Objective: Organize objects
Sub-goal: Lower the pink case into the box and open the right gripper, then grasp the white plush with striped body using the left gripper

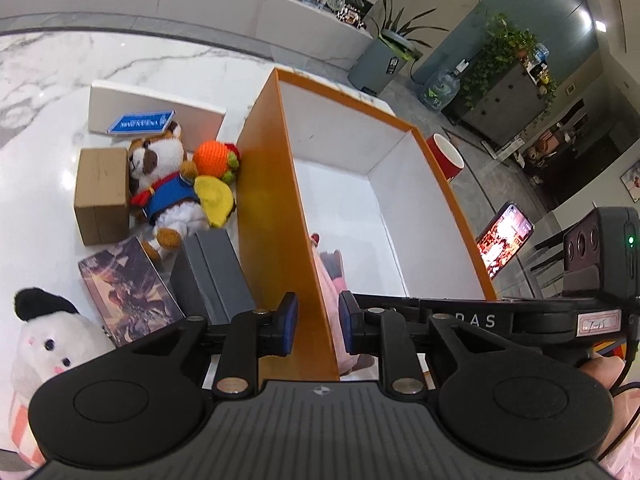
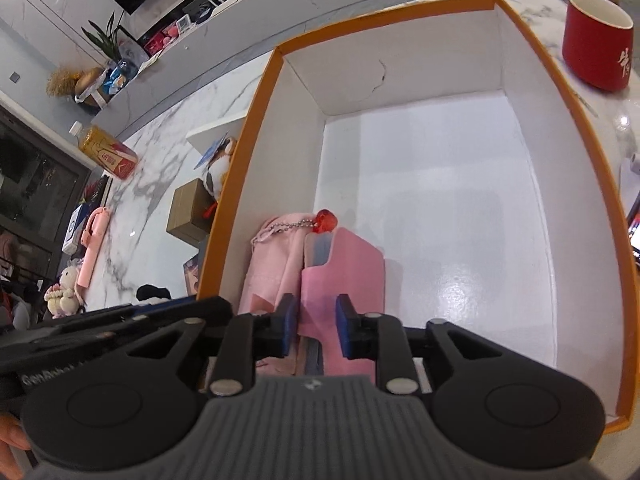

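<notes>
An orange box [image 1: 268, 184] with a white inside stands on the marble table; it also shows in the right wrist view [image 2: 256, 120]. My left gripper [image 1: 318, 324] straddles the box's left wall, its pads a little apart from the wall. My right gripper [image 2: 317, 330] is inside the box, open around the top of a pink case [image 2: 348, 272]. A pink pouch [image 2: 276, 264] with a red charm [image 2: 326, 222] leans beside the case. Left of the box lie a raccoon plush [image 1: 164, 184], an orange knitted toy [image 1: 214, 158], a yellow toy [image 1: 216, 200], a cardboard box [image 1: 102, 196], a grey box [image 1: 212, 276] and a picture box [image 1: 128, 288].
A white plush [image 1: 48, 356] sits at the near left. A white box [image 1: 152, 110] with a blue card [image 1: 140, 122] lies behind the toys. A red mug [image 2: 596, 44] stands right of the orange box, a phone [image 1: 504, 240] beyond it. A bottle [image 2: 108, 152] lies far left.
</notes>
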Demonstrator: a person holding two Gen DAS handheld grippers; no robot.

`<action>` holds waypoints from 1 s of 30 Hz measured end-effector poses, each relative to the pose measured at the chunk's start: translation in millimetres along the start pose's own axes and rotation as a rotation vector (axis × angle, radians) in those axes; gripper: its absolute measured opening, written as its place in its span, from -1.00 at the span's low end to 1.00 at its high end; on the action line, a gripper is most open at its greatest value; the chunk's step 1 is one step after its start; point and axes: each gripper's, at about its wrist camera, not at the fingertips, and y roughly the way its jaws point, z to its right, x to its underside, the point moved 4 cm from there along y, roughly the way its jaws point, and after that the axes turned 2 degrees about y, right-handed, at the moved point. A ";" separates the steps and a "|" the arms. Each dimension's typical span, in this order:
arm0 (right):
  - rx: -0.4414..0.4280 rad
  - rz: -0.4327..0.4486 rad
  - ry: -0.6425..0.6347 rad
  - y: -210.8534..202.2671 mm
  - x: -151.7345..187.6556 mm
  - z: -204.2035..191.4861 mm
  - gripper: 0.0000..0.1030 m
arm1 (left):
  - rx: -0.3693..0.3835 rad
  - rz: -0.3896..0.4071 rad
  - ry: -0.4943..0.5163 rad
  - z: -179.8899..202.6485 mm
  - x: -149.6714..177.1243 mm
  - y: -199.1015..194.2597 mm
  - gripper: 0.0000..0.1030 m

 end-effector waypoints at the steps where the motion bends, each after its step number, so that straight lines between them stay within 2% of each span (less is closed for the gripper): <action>1: 0.003 0.005 -0.006 -1.2 0.0 -0.8 -0.42 | 0.000 0.006 0.003 0.0 -0.9 -3.0 -0.48; 4: -0.006 0.007 -0.021 -6.1 -0.2 -2.8 -0.31 | -0.002 0.029 0.022 -0.8 -4.5 -15.5 -0.48; 6: -0.021 0.021 -0.036 -12.1 -1.0 -8.3 -0.31 | -0.020 0.046 0.049 -2.7 -7.4 -27.3 -0.48; 13: -0.075 0.052 -0.218 -34.0 -5.2 -56.0 -0.31 | -0.110 0.053 0.075 -30.9 -14.5 -61.7 -0.43; 17: -0.092 0.017 -0.354 -29.2 -3.8 -91.7 -0.30 | -0.158 0.030 0.081 -52.0 -11.5 -68.5 -0.22; 20: -0.066 -0.026 -0.452 -15.5 -1.5 -113.0 -0.26 | -0.181 0.006 0.073 -66.6 -7.1 -68.4 -0.21; 22: -0.029 -0.069 -0.523 -2.1 0.2 -123.1 -0.15 | -0.183 -0.001 0.059 -75.5 -5.0 -67.1 -0.21; 24: 0.018 -0.101 -0.565 14.0 0.1 -129.8 -0.14 | -0.182 -0.004 0.046 -82.9 -3.4 -66.5 -0.20; 26: 0.058 -0.139 -0.600 28.6 -0.3 -133.8 -0.14 | -0.177 -0.007 0.038 -88.7 -1.6 -67.0 -0.01; 30: 0.133 -0.191 -0.638 50.7 -1.3 -138.9 -0.07 | -0.195 -0.041 0.095 -89.0 3.4 -69.7 0.07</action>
